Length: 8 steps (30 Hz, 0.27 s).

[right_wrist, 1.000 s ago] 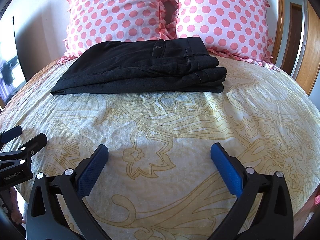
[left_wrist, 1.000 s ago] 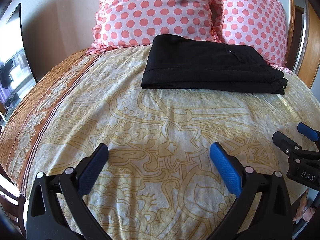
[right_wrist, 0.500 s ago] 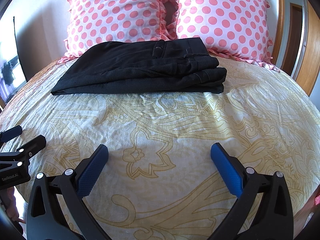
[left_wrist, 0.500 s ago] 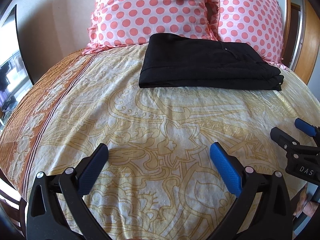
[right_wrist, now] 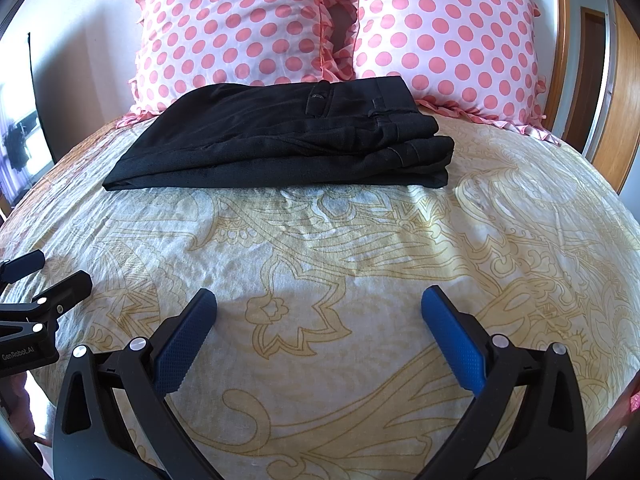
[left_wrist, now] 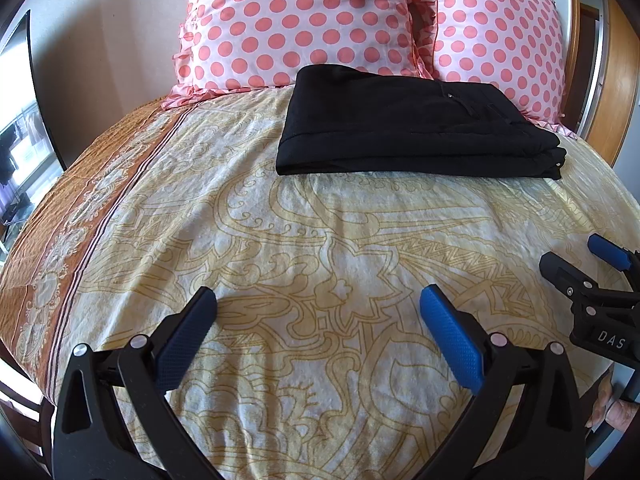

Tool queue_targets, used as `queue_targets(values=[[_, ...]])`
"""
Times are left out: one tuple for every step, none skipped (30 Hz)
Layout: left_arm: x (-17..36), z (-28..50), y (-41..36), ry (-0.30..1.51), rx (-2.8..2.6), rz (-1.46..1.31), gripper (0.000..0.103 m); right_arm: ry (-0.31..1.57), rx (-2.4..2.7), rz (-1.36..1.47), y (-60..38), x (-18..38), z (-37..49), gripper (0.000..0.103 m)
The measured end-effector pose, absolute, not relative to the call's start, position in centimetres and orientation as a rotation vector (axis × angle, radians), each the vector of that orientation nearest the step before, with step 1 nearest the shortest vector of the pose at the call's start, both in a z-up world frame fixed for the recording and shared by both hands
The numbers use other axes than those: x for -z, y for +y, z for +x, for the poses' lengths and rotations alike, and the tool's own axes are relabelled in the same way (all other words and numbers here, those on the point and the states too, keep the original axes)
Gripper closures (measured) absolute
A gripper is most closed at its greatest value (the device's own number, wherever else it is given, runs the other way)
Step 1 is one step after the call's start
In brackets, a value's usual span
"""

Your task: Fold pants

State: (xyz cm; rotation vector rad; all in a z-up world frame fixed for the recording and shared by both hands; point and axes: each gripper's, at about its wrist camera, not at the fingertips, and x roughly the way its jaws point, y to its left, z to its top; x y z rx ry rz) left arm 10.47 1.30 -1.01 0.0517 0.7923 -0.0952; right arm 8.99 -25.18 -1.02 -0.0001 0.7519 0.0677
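Black pants (left_wrist: 412, 128) lie folded in a flat rectangle at the far end of the bed, against the pillows; they also show in the right wrist view (right_wrist: 288, 140). My left gripper (left_wrist: 318, 308) is open and empty, low over the bedsheet, well short of the pants. My right gripper (right_wrist: 318, 308) is open and empty too, at the same distance from them. The right gripper shows at the right edge of the left wrist view (left_wrist: 592, 264), and the left gripper at the left edge of the right wrist view (right_wrist: 40, 276).
The bed has a cream and yellow patterned sheet (left_wrist: 320, 240) with an orange border (left_wrist: 80, 208) on its left side. Two pink polka-dot pillows (right_wrist: 240, 28) (right_wrist: 444, 36) stand behind the pants. A wooden door frame (right_wrist: 624, 80) is at the right.
The left wrist view has shifted slightly, so the pants sit a little more to the left in it. The right gripper has barely moved. Both stay open.
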Motion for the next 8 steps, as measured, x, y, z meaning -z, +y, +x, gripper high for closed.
queue_targets(values=[[1.03,10.45,1.31,0.79,0.096,0.052,0.002,0.752,-0.067,0.0,-25.17,1.05,8.94,0.001],[1.02,10.43,1.31,0.788,0.097,0.052,0.002,0.752,-0.067,0.0,-25.17,1.06,8.93,0.001],[1.05,10.41,1.29,0.788,0.097,0.055,0.002,0.751,-0.067,0.0,-25.17,1.06,8.95,0.001],[1.06,10.38,1.3,0.786,0.1,0.056,0.002,0.751,-0.067,0.0,-25.16,1.07,8.93,0.001],[1.08,10.37,1.31,0.784,0.104,0.057,0.002,0.751,-0.067,0.0,-25.16,1.08,8.92,0.001],[1.11,10.33,1.33,0.783,0.106,0.057,0.002,0.751,-0.067,0.001,-25.15,1.05,8.99,0.001],[1.15,10.29,1.34,0.78,0.107,0.058,0.002,0.751,-0.067,0.0,-25.15,1.08,8.92,0.001],[1.17,10.27,1.35,0.778,0.107,0.057,0.002,0.751,-0.067,0.0,-25.15,1.09,8.92,0.001]])
